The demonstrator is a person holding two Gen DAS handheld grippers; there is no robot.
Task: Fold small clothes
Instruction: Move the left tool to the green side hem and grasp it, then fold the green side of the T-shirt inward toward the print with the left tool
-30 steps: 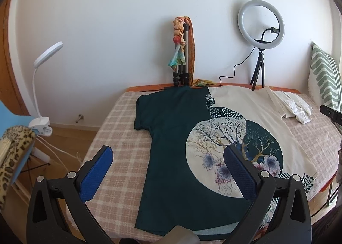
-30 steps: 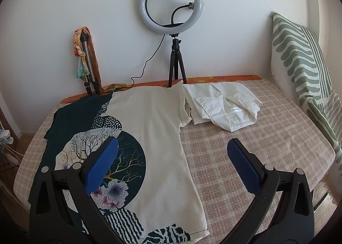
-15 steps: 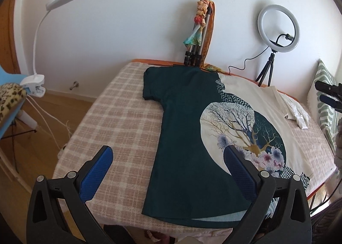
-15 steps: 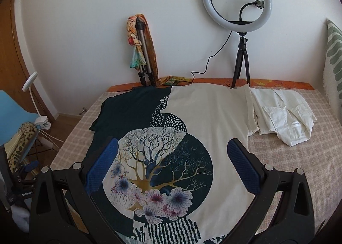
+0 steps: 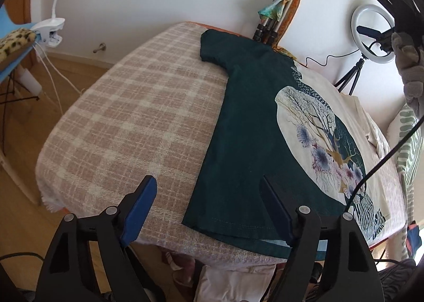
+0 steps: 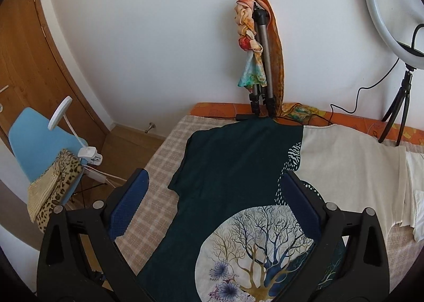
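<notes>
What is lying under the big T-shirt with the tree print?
Under the T-shirt lies a checked blanket, over an orange cover showing by the wall. What lies beneath its middle is covered.

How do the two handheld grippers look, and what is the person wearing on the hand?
Both the left gripper and the right gripper have a matte black plastic frame with triangular cut-outs and round silver pivot screws. Each finger carries a long blue pad with a fine dotted texture. In the left wrist view, a hand at the upper right wears a grey glove, and a thin black cable hangs below it.
</notes>
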